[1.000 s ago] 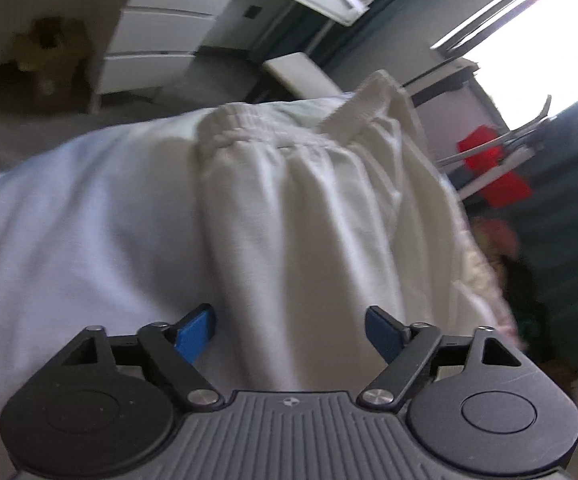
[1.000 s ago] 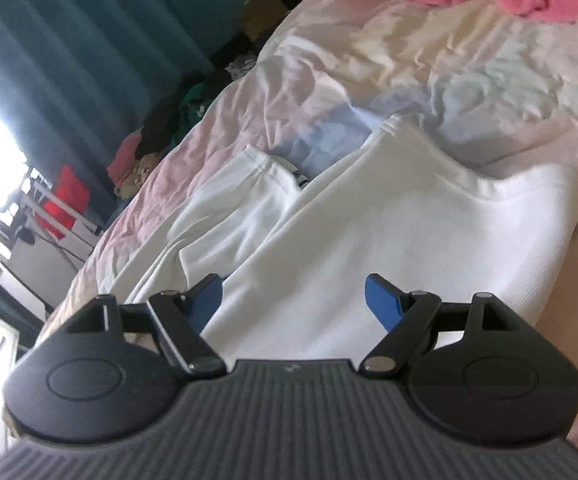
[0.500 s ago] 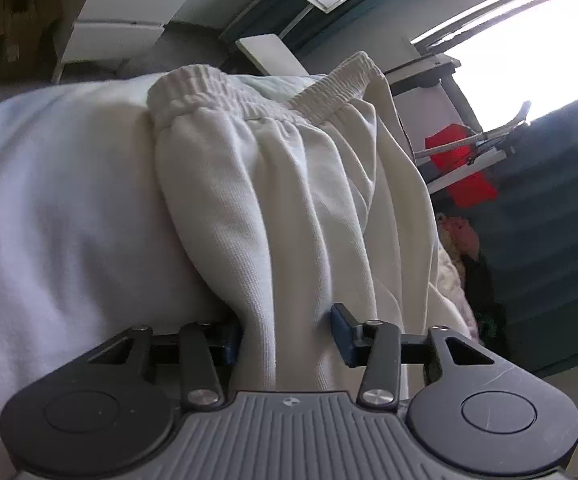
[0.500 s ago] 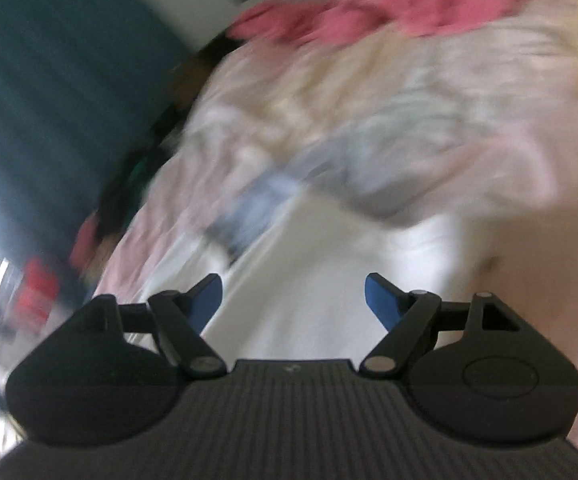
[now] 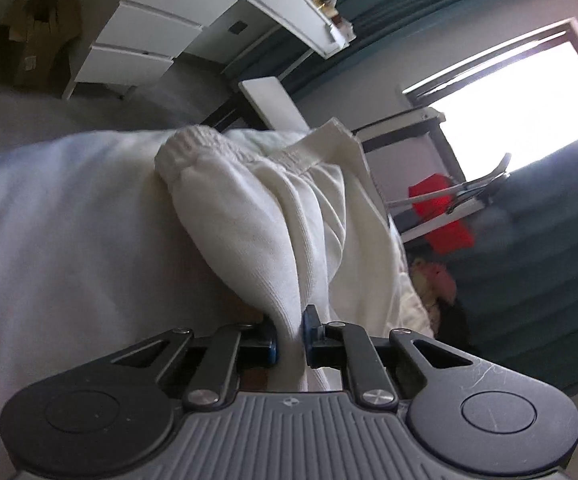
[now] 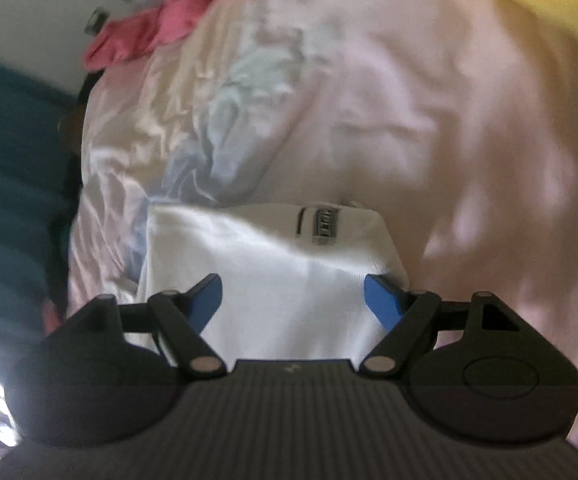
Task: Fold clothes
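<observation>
Two grippers are working here, and only one is gripping anything. We are clamping the left gripper [image 5: 289, 334] on a bunched ridge of the cream trousers [image 5: 273, 232], with the blue pads pressed against a thick gather of cloth at the lower centre of the left wrist view. We judge the main risk to be that this pinch is taking in several layers at once: if we lift from it, the fabric could drag unevenly and the fold could come out crooked, or the gather could slide out from between the pads. The elastic waistband [image 5: 193, 148] is sitting up toward the middle of that frame, on top of the white garment [image 5: 61, 216] filling the left side.

We are holding the right gripper [image 6: 293, 300] spread wide and empty, low in the right wrist view, over a folded white garment [image 6: 265, 264] whose label [image 6: 321, 226] is showing at its far edge. That view is blurred, so we cannot tell whether the fingertips are touching the cloth. Pink bedding [image 6: 429, 120] is filling the upper right, and pink clothing [image 6: 177, 24] is lying at the upper left.
</observation>
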A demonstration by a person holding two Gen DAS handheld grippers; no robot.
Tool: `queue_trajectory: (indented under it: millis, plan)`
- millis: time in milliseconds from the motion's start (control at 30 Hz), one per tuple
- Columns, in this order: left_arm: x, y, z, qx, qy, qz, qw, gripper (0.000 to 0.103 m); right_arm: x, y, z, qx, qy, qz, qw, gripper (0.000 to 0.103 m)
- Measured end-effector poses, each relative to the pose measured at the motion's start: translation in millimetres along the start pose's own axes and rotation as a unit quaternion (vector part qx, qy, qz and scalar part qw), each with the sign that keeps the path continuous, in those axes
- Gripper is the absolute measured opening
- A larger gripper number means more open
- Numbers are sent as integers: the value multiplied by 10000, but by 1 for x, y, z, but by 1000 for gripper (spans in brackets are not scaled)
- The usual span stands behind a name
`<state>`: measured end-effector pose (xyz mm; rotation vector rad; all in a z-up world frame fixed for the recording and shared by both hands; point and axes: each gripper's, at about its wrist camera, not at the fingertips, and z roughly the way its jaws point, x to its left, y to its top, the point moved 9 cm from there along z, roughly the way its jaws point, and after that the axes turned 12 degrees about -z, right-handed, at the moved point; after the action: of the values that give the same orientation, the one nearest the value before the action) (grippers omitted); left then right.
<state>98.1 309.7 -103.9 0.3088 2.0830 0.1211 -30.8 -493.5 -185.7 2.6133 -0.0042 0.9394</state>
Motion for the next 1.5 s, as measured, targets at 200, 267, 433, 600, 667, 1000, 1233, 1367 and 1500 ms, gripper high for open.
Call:
queue_trajectory:
  millis: [200,267,433,600,667,1000,1233,1367,1500]
  plan:
    - [8,6,-5,21,114,-184,9998,13,21,-8,14,135,463,-247,9985,55]
    - [9,5,-7,-23,192,-182,9996,13,29,-9,17,150,614,-308,9975,12]
    - [11,5,-14,-133,388,-176,9990,13,58,2,9,-197,1171,-614,9910,3]
    - [7,4,-31,-363,464,-120,9982,11,84,44,-49,-1825,1888,-1066,9590,3]
    - [5,4,-33,-410,521,-21,9978,10,76,48,-48,-1777,1617,-1145,9639,3]
    - [17,6,-19,-224,822,-128,9963,10,11,11,-8,-52,347,-55,9994,18]
    - [28,4,-6,25,1022,-208,9945,26,-11,17,-29,-603,-78,125,9981,67]
    - [35,4,1,106,1120,-249,9933,33,-33,11,-23,-394,-500,349,9974,68]
    - [37,2,6,119,1160,-208,9930,35,-19,-4,4,72,-59,366,9993,63]
